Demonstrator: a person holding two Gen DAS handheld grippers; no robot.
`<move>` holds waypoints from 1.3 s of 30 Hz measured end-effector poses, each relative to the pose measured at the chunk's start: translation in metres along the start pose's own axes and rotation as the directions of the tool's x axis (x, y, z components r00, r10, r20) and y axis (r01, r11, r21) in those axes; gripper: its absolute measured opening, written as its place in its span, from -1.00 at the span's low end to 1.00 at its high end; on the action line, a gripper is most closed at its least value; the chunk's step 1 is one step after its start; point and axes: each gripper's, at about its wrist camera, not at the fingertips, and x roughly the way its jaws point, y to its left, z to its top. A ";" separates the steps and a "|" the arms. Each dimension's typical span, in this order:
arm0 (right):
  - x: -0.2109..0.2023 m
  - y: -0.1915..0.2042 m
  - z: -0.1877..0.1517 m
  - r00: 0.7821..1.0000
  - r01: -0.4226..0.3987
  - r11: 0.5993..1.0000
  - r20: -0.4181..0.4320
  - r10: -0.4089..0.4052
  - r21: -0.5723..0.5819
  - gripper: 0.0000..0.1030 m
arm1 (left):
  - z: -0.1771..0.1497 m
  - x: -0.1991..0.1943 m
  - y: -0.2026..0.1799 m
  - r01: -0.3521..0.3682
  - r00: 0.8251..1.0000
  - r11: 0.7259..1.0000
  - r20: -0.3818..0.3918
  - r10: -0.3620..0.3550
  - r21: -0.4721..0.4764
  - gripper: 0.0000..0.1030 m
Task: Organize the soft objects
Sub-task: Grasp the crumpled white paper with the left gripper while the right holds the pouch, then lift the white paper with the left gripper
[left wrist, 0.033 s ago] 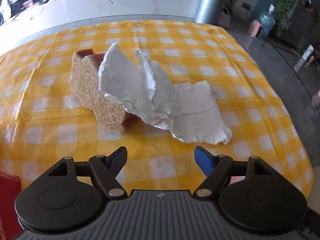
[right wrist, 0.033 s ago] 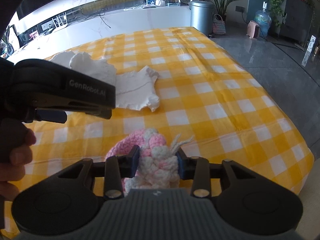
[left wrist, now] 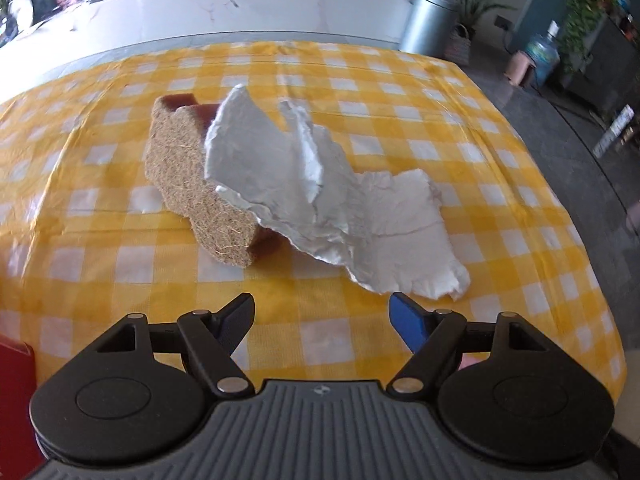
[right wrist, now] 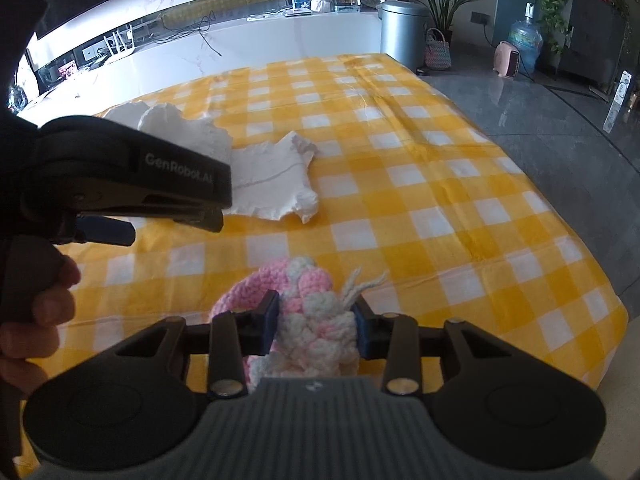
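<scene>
A crumpled white cloth lies on the yellow checked tablecloth, draped over a brown fibre sponge with a red underside. My left gripper is open and empty, a short way in front of the cloth's near edge. The cloth also shows in the right wrist view, partly hidden behind the left gripper body. My right gripper is shut on a pink and white crocheted yarn piece, held just above the table's near part.
A red object sits at the left edge near the left gripper. The table's right edge drops to a grey floor. A white counter and a metal bin stand beyond the far edge.
</scene>
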 end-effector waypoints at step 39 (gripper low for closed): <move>0.001 0.000 0.000 1.000 0.006 1.000 -0.010 -0.006 -0.009 -0.18 | -0.082 -0.121 0.065 0.133 0.991 0.937 -0.060 -0.120 0.324 0.63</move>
